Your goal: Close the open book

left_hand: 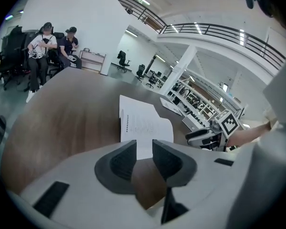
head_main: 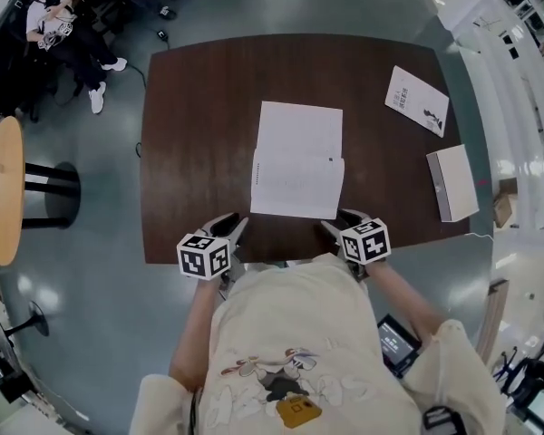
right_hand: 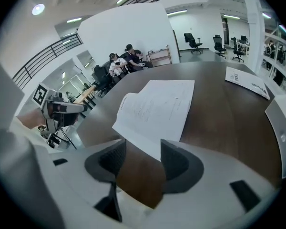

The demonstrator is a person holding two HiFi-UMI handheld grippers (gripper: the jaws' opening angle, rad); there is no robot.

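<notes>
One open book (head_main: 297, 159) here, lying flat in the middle of the dark brown table (head_main: 190, 134), its lower half close to the person's edge and that half's top page arching up a little. Two grippers in play. The left gripper (head_main: 228, 227) sits at the table's near edge just off the book's lower left corner, its jaws a modest way apart with only bare wood between them. The right gripper (head_main: 343, 217) is at the lower right corner, spread wider; the page corner lines up with its gap, though whether the paper is actually inside the jaws is hard to call from here, and the pads aren't pressing on it. Elsewhere on the table: one thin booklet (head_main: 417, 100) at the far right and one white box (head_main: 451, 182) by the right edge, shut, contents unseen. One round wooden table (head_main: 2, 188) stands off to the left.
</notes>
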